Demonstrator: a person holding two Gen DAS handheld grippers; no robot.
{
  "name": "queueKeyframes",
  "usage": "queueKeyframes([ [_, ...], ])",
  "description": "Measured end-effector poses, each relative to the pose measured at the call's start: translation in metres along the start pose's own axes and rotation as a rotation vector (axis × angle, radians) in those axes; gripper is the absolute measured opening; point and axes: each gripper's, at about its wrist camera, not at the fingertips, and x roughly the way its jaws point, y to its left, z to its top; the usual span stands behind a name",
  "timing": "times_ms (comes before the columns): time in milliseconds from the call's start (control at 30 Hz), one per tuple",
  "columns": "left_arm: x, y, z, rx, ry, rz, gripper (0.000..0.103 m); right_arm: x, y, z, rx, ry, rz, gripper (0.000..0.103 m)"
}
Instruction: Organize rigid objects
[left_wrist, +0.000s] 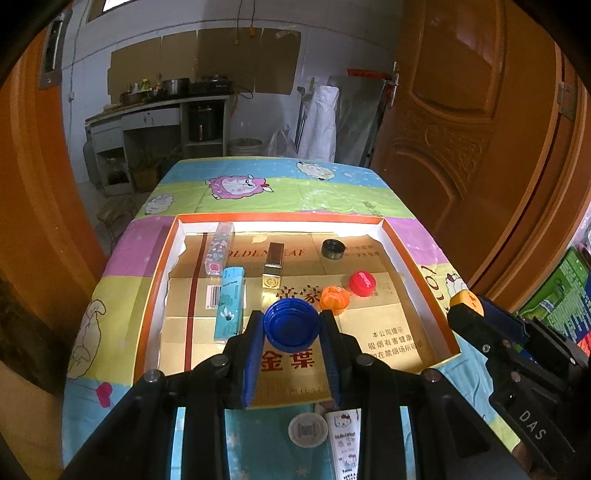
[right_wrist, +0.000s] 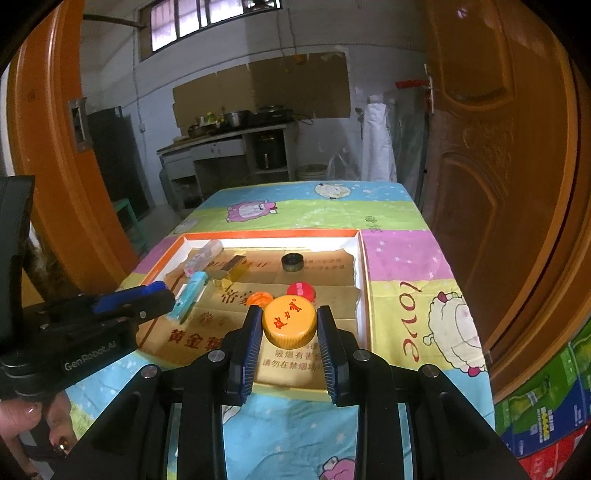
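While both caps hang over the tray's (left_wrist: 443, 334) near end, left gripper (left_wrist: 291, 325) jaws pinch the blue cap (left_wrist: 291, 324), right gripper (right_wrist: 290, 326) the yellow cap (right_wrist: 290, 320). Light, stiff, slick plastic: hold by ribbed rims. Orange cap (left_wrist: 335, 298) beyond.

shallow orange-rimmed cardboard tray (left_wrist: 421, 273) on cartoon-print tablecloth (left_wrist: 280, 192) | boxes left inside | round plastic bottle caps (left_wrist: 364, 283) right inside

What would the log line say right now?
left tongs: shut on blue cap | right tongs: shut on yellow cap | both above tray
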Motion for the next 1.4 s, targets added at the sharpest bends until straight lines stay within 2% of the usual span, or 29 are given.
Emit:
queueKeyframes([
  [700,0.057,0.009,0.008,-0.013,0.082,0.001,0.030,0.060,-0.016,0.009,0.020,0.060,0.010,0.031],
  [1133,0.077,0.012,0.010,-0.010,0.102,0.010,0.030,0.089,-0.014,0.006,0.007,0.122,0.003,0.031],
  [1400,0.082,0.014,0.008,-0.007,0.111,0.011,0.030,0.095,-0.014,0.004,0.007,0.132,0.004,0.031],
])
